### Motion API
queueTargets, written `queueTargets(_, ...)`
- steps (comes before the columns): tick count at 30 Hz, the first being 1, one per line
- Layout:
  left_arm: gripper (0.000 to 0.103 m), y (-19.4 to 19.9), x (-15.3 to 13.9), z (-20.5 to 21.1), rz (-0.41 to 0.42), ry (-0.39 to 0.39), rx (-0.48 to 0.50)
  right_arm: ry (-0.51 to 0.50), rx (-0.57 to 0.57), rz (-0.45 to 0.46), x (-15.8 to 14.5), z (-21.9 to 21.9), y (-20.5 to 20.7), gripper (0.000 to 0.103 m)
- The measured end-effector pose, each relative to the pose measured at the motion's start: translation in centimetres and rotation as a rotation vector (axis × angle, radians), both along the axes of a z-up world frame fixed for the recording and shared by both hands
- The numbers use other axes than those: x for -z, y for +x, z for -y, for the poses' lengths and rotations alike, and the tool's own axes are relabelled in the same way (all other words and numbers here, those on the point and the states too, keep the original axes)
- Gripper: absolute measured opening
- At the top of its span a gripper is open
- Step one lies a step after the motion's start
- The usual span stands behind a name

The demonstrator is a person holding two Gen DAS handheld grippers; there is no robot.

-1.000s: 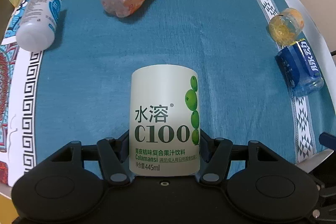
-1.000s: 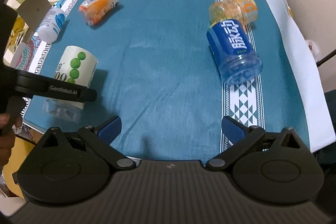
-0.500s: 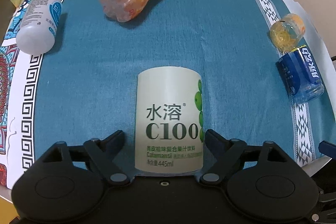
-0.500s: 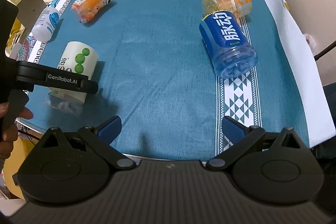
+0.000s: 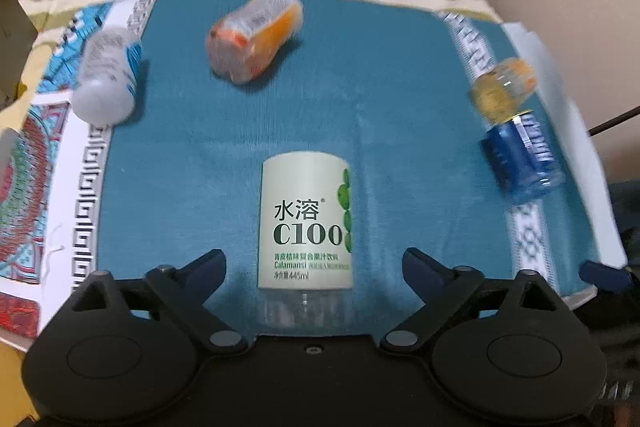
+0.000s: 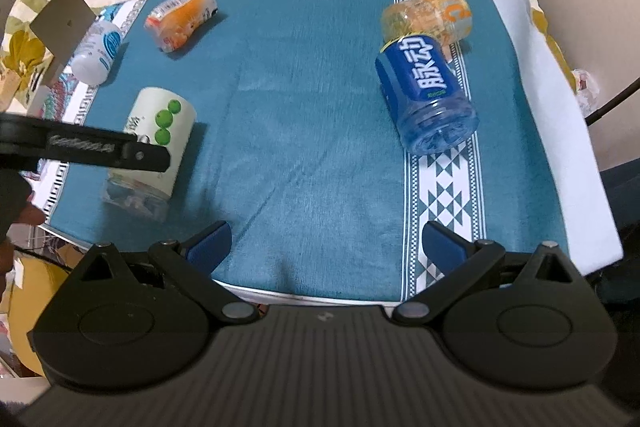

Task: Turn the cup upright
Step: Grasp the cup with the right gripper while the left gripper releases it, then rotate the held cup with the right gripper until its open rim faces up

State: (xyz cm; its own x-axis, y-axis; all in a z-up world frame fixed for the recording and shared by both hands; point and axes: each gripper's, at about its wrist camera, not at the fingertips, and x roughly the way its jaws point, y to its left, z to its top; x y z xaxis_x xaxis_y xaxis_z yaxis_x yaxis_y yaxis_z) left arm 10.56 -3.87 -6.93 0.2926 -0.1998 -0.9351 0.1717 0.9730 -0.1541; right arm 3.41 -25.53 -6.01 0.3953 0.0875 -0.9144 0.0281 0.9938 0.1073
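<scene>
Five cut-bottle cups on blue cloth [image 6: 312, 99]. Green-label cup [image 5: 306, 223] near left, between left gripper [image 5: 314, 263] jaws, which are spread wide, no contact; whether it stands or lies, cannot tell. Right gripper [image 6: 326, 239] jaws spread, empty, over near edge. Blue cup [image 6: 428, 91] lying far right, touching orange cup [image 6: 426, 13]. Risk: off-centre closing could roll smooth cylinder; soft cloth may tip it.

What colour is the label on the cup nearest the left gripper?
Pale cream-white label with green fruit and dark lettering; clearest in the left wrist view.
</scene>
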Motion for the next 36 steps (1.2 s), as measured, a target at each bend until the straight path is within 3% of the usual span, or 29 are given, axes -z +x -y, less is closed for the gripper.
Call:
queueTargets(5, 0.103, -1.9, -2.8, -2.4, 0.053, 0.013, -0.023, 0.028, -0.009, 0.025, -2.9, 0.1, 0.9, 0.103)
queueTargets(13, 0.103, -3.1, -2.8, -7.9, 0.080, 0.059, -0.100, 0.109, -0.110, 0.015, -4.9, -3.4, 5.7, 0.103)
queueTargets(18, 0.103, -2.9, -1.7, -11.0, 0.063, 0.028, -0.155, 0.187, -0.149, -0.067, -2.7, -6.7, 9.9, 0.103)
queueTargets(23, 0.103, -2.8, 0.0, -13.1, 0.026, -0.002, -0.194, 0.300, -0.083, -0.197, 0.7, -8.9, 13.7, 0.103)
queueTargets(32, 0.103, -2.1, 2.0, -16.0, -0.030, -0.010, -0.250, 0.331, 0.021, -0.329, 5.6, -9.7, 15.8, 0.103)
queueTargets(36, 0.103, -1.8, 2.5, -16.4, -0.043, -0.007, -0.249, 0.366, 0.063, -0.357, 6.5, -9.2, 16.0, 0.094)
